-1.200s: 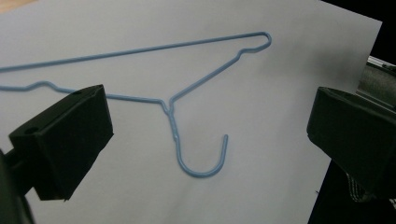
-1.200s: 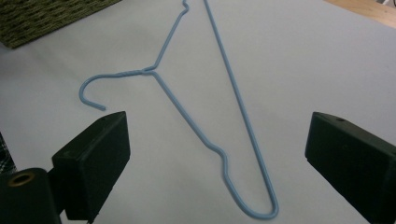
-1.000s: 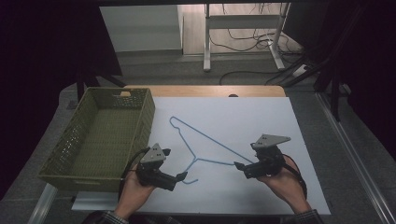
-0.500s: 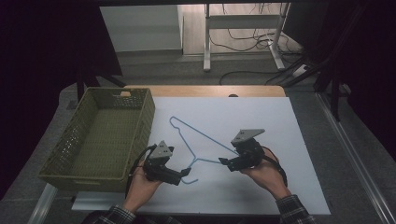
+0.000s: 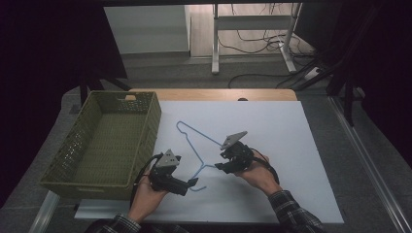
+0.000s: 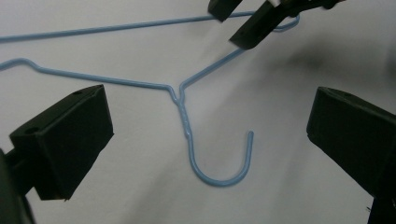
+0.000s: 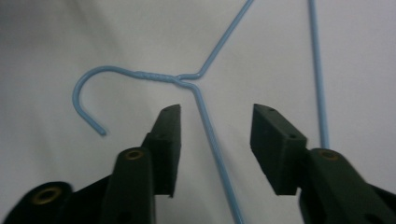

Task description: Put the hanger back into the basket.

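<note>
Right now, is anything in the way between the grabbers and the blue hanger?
Nothing visible is. The hanger lies flat on the bare white table. The right gripper has its open jaws on either side of one wire arm near the neck. The left gripper is open in front of the hook. The green basket sits off to the side.

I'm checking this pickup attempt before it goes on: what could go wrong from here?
The hanger is thin wire lying flat on the white table, so the open right gripper, astride one shoulder wire, might close above it and miss. The left gripper, open around the hook, might nudge it sideways. Lifted off-centre, the hanger may swing.
</note>
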Demonstrator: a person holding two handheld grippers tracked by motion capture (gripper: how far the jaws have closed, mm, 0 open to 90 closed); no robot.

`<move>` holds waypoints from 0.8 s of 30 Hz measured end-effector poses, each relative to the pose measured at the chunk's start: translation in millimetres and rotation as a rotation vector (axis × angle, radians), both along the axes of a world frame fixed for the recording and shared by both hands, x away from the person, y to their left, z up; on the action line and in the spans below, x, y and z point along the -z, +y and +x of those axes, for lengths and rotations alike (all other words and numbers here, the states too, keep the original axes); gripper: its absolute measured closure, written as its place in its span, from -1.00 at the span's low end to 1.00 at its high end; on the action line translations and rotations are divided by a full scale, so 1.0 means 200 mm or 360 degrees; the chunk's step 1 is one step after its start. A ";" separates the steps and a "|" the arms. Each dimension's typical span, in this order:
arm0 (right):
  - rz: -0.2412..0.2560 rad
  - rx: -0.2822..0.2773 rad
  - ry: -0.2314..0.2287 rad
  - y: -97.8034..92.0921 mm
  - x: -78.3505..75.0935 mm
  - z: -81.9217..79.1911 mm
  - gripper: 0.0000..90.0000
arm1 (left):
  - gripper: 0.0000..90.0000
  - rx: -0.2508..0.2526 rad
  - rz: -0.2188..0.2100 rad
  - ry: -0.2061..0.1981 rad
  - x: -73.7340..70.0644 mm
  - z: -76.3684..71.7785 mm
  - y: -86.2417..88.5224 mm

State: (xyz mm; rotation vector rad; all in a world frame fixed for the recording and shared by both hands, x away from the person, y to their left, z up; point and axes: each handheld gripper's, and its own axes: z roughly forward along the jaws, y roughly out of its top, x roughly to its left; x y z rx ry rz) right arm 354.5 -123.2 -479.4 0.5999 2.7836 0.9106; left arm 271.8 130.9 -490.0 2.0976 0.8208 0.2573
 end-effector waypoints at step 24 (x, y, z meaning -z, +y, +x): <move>-0.0210 -0.0266 0.0010 0.11 0.15 0.07 0.91 | -0.95 -0.0086 0.0028 0.0073 0.02 0.02 0.03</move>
